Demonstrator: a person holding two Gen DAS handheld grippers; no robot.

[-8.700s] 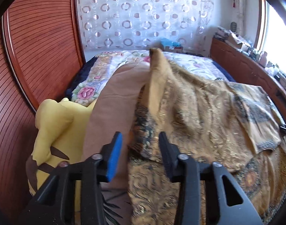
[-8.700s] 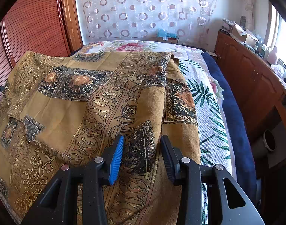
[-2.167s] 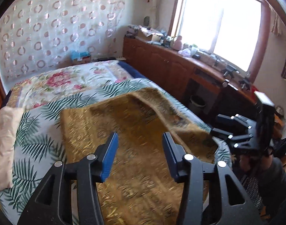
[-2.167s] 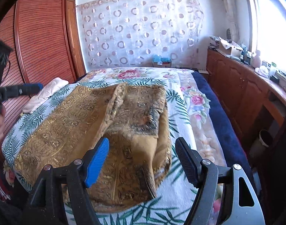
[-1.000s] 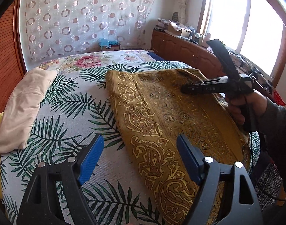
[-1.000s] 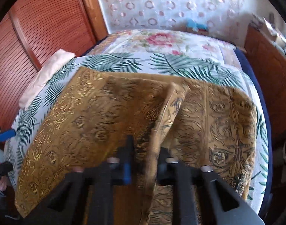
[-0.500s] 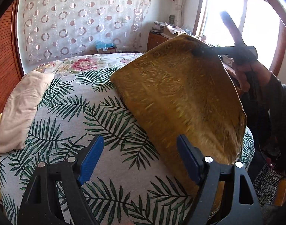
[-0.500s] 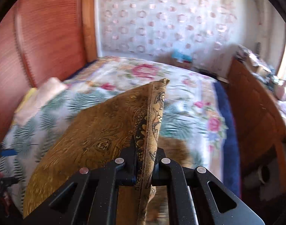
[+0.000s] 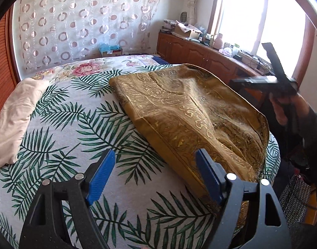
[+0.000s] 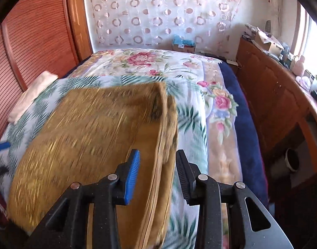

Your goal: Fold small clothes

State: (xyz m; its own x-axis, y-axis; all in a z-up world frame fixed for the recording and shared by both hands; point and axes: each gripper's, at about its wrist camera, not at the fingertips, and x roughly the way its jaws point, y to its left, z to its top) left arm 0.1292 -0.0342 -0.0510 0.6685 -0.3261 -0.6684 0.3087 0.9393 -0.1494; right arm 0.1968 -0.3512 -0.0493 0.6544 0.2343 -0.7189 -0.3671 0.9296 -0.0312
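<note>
A gold patterned cloth (image 9: 189, 108) lies folded on the palm-leaf bedspread (image 9: 79, 137), its near corner reaching my left gripper's right finger. My left gripper (image 9: 154, 176) hovers open over the bedspread with nothing between its pads. In the right wrist view the cloth (image 10: 85, 134) is blurred, and its folded edge runs up between the fingers of my right gripper (image 10: 158, 172). Those jaws are opening and the pads no longer press on the cloth. In the left wrist view the right gripper (image 9: 262, 81) is held by a hand (image 9: 283, 110) past the cloth's far side.
A cream folded garment (image 9: 15, 112) lies at the bed's left edge beside the red-brown wardrobe doors (image 10: 33, 31). A wooden cabinet (image 10: 272, 95) with clutter on top runs along the right, under the window. A round bin (image 10: 292, 161) stands by it.
The right gripper carried the cloth's lifted edge over, and the cloth has dropped flat, folded on itself. Its jaws, shut on the edge before, have parted. The left gripper stayed put.
</note>
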